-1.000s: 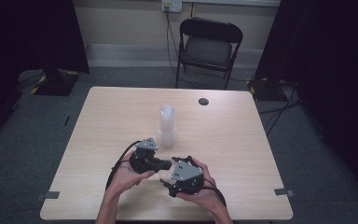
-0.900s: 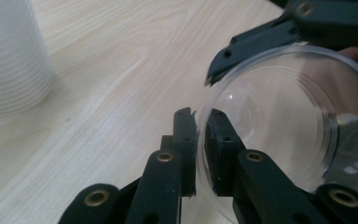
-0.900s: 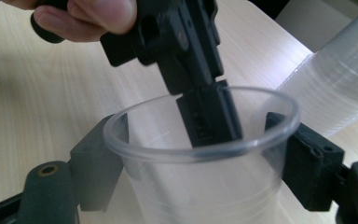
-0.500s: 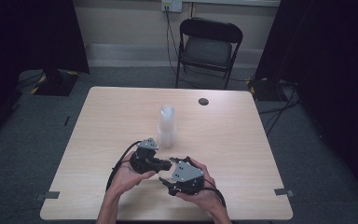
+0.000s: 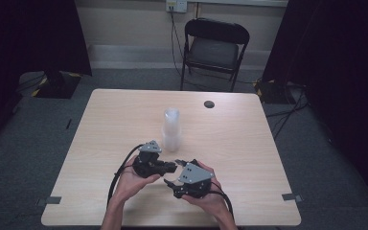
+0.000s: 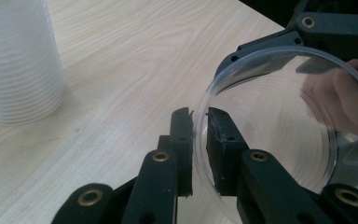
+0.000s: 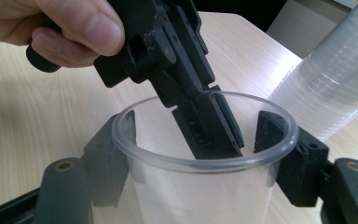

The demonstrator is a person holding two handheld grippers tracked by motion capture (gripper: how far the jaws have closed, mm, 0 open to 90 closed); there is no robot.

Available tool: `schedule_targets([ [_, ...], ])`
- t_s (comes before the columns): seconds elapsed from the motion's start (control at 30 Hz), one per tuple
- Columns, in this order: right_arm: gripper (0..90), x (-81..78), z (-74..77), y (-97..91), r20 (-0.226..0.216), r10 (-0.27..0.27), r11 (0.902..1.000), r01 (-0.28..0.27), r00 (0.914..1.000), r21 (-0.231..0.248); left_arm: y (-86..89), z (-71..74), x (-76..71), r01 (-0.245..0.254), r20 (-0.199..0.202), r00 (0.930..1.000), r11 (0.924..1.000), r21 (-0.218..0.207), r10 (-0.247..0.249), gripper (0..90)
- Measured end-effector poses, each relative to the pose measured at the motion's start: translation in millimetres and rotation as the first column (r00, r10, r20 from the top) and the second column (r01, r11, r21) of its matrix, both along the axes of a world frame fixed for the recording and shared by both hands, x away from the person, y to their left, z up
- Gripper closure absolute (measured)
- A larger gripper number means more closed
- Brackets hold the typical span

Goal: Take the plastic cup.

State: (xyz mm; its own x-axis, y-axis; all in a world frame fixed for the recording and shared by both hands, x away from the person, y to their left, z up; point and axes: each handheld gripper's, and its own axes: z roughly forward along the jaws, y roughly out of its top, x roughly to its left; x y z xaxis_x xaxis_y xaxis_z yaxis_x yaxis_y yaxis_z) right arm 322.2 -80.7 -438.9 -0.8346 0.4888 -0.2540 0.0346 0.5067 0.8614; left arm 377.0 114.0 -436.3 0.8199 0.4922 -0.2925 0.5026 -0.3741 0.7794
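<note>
A clear plastic cup (image 7: 200, 186) is held between my two grippers just above the table (image 5: 249, 158). My right gripper (image 7: 198, 128) has its jaws on the outside of the cup, one on each side wall; they have just been closing and now press on it. My left gripper (image 6: 199, 121) pinches the cup's rim (image 6: 298, 116), with one jaw inside and one outside; its jaws have eased a little but still hold the thin wall. In the high view the left gripper (image 5: 175, 166) and right gripper (image 5: 171, 173) meet tip to tip near the table's front.
A tall stack of clear cups (image 5: 171, 128) stands upright just beyond the grippers, at mid-table, and also shows in the gripper views (image 6: 16, 60) (image 7: 326, 84). A small dark round thing (image 5: 209, 104) lies near the far edge. A black folding chair (image 5: 214, 50) stands behind the table.
Both hands stay in the same spot. The right gripper's jaws look drawn in closer than a second ago.
</note>
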Motion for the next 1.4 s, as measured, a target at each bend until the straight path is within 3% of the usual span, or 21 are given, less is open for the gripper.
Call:
schedule_targets([
  [0.37, 29.6, 2.3, 0.8, -1.9, -0.033, -0.013, 0.9993, 0.014, 0.9994, 0.034, 6.0, 2.0, -2.0, -0.008, 0.028, 0.9996, 0.999, -0.044, 0.009, 79.5],
  [0.7, 29.7, 5.2, 0.6, -4.5, -0.038, -0.044, 0.9981, 0.045, 0.9983, 0.041, 7.1, 1.4, -3.5, -0.009, 0.039, 0.9992, 0.9969, -0.078, 0.012, 71.1],
  [1.03, 29.6, 8.0, 1.0, -7.9, -0.045, -0.063, 0.9964, 0.065, 0.997, 0.054, 13.4, 3.9, -6.6, -0.052, 0.038, 0.9976, 0.9901, -0.13, 0.058, 65.8],
  [1.2, 29.7, 10.4, 1.8, -9.7, -0.048, -0.074, 0.9951, 0.077, 0.9961, 0.062, 16.4, 4.4, -6.2, -0.094, 0.072, 0.9921, 0.988, -0.123, 0.104, 60.7],
  [1.4, 29.7, 13.8, 0.7, -10.0, -0.064, -0.083, 0.9938, 0.087, 0.9945, 0.069, 18.8, 5.3, -7.5, -0.16, 0.091, 0.9811, 0.98, -0.119, 0.171, 53.3],
])
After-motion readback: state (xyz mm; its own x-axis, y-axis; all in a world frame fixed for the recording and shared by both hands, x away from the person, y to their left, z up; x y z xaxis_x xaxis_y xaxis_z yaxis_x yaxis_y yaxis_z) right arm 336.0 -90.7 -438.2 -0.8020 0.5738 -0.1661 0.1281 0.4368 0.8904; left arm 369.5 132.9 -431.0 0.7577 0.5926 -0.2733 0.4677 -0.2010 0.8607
